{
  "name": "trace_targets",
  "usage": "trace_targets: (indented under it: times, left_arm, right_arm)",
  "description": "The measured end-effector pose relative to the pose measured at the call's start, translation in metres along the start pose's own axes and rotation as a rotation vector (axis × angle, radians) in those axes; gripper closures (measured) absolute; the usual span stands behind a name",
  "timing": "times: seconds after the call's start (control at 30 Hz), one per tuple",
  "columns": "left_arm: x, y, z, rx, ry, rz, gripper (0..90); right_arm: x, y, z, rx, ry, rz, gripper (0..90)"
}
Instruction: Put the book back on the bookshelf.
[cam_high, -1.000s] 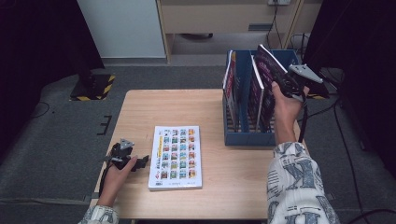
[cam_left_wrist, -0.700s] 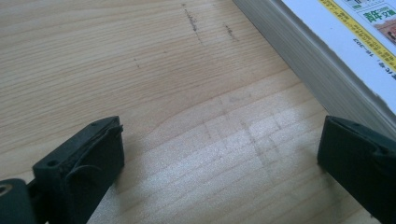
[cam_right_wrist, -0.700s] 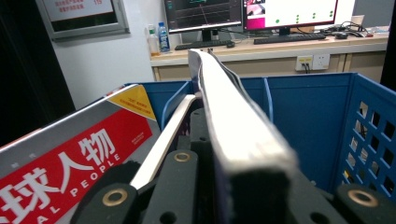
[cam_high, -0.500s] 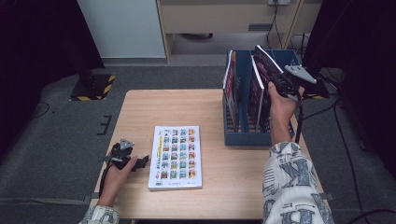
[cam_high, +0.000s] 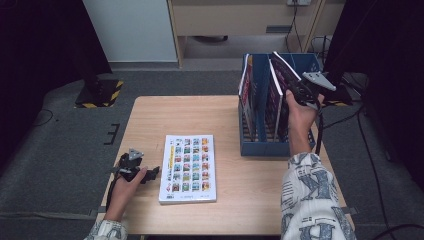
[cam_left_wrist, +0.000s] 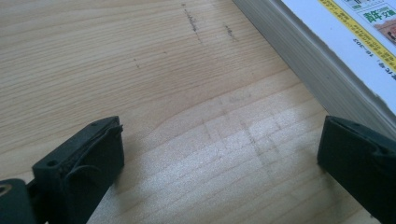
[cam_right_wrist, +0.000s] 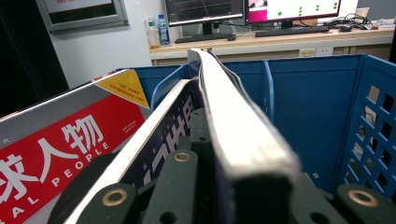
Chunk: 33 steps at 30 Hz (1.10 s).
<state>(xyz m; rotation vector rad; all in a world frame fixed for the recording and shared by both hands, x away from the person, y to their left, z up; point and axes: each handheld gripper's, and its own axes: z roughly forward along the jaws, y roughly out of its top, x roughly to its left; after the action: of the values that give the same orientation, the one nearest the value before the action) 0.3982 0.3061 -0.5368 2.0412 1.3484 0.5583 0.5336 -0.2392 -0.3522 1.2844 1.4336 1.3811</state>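
Clamped tight on a dark-covered magazine (cam_high: 283, 76), the jaws of the right gripper (cam_high: 299, 90) pinched it by its edge above the blue plastic rack (cam_high: 264, 148) at the table's far right. In the right gripper view the magazine (cam_right_wrist: 243, 135) ran away from the camera as a pale, slightly bowed block of page edges, its glossy dark cover printed with white characters, and the black jaw plates with their brass-coloured rivets sat hard against both faces. It leaned over the rack's compartments, tilted rather than upright (how deep its lower edge sat I could not tell). Beside it stood a red-and-grey magazine (cam_right_wrist: 60, 144) with large white lettering and a yellow corner triangle. The rack's wall (cam_right_wrist: 308, 116) was smooth blue plastic, with a lattice of square holes on one side.

Jaws of the left gripper (cam_high: 136, 170) stood wide apart with nothing between them, resting low over the table (cam_high: 150, 120) near its front left corner. The left gripper view showed two blocky black pads (cam_left_wrist: 88, 154) over pale, straight-grained wood. Just beside them lay a thick book (cam_high: 189, 167), flat, its white cover gridded with small coloured pictures and its stacked page edges (cam_left_wrist: 303, 56) grey and finely ribbed.
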Motion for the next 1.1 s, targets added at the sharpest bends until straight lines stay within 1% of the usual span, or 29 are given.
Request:
trace_targets:
  times: [0.17, 0.23, 0.3, 0.33, 0.4, 0.47, 0.6, 0.73, 0.97, 1.1]
  left_arm:
    - [0.0, 0.0, 0.0, 0.0, 0.0, 0.0, 0.0]
    - [0.0, 0.0, 0.0, 0.0, 0.001, 0.0, 0.0]
    - [0.0, 0.0, 0.0, 0.0, 0.001, -0.001, 0.0]
    - [0.0, 0.0, 0.0, 0.0, 0.001, -0.001, 0.0]
    - [0.0, 0.0, 0.0, 0.0, 0.001, -0.001, 0.0]
    - [-0.001, 0.0, 0.0, 0.0, 0.001, -0.001, 0.0]
    - [-0.001, 0.0, 0.0, 0.0, 0.0, -0.001, 0.0]
    - [-0.001, 0.0, 0.0, 0.0, -0.002, 0.0, 0.0]
    - [-0.001, 0.0, 0.0, 0.001, -0.002, -0.001, 0.0]
    - [-0.001, 0.0, 0.0, 0.001, -0.002, 0.0, 0.0]
  right_arm:
    - [0.0, -0.001, 0.001, -0.008, -0.002, 0.001, 83.5]
    - [0.0, -0.001, 0.001, -0.019, -0.022, -0.006, 83.9]
    - [-0.001, -0.003, 0.005, -0.023, -0.015, 0.001, 83.8]
    - [-0.001, -0.004, 0.006, -0.025, -0.019, 0.004, 83.7]
    - [-0.001, -0.005, 0.007, -0.022, -0.018, 0.007, 83.6]
    - [0.0, -0.007, 0.009, -0.01, -0.01, -0.006, 83.6]
    - [0.002, -0.011, 0.012, -0.001, 0.0, -0.012, 83.2]
    - [0.003, -0.012, 0.014, 0.005, 0.01, -0.007, 83.0]
    - [-0.001, -0.013, 0.014, 0.011, 0.014, 0.004, 82.9]
    - [-0.003, -0.017, 0.014, 0.015, 0.016, 0.012, 82.9]
